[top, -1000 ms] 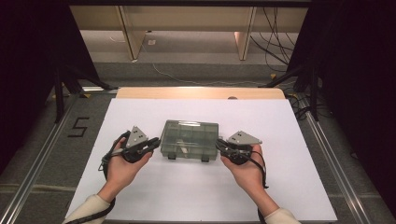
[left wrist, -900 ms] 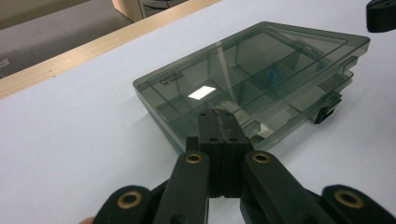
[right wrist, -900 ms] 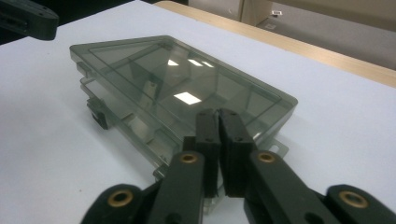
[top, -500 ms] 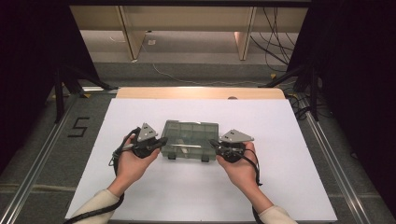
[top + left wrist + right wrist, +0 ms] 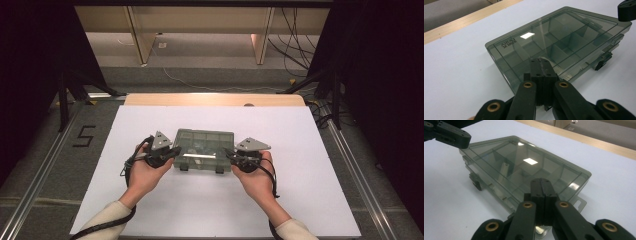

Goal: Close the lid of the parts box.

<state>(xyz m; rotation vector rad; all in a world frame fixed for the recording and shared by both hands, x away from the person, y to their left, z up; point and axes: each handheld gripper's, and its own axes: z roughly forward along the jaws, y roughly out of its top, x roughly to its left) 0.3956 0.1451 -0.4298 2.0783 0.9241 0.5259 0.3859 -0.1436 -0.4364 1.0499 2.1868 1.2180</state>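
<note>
Mostly, the smoky lid of the compartment box (image 5: 204,150) blurs its contents; dividers show, little else. It lies near the middle of the white table (image 5: 300,200), closer to the near edge. The left gripper (image 5: 172,151) and right gripper (image 5: 227,152), jaws closed on nothing, press against its two short ends. Open tabletop stretches toward the far edge and both side edges.

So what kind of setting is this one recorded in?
Most likely a lab recording station, not a home: a table with a plain white top, dark curtains on both sides, loose cables on the floor behind, and a number 5 marked on the floor beside it.
</note>
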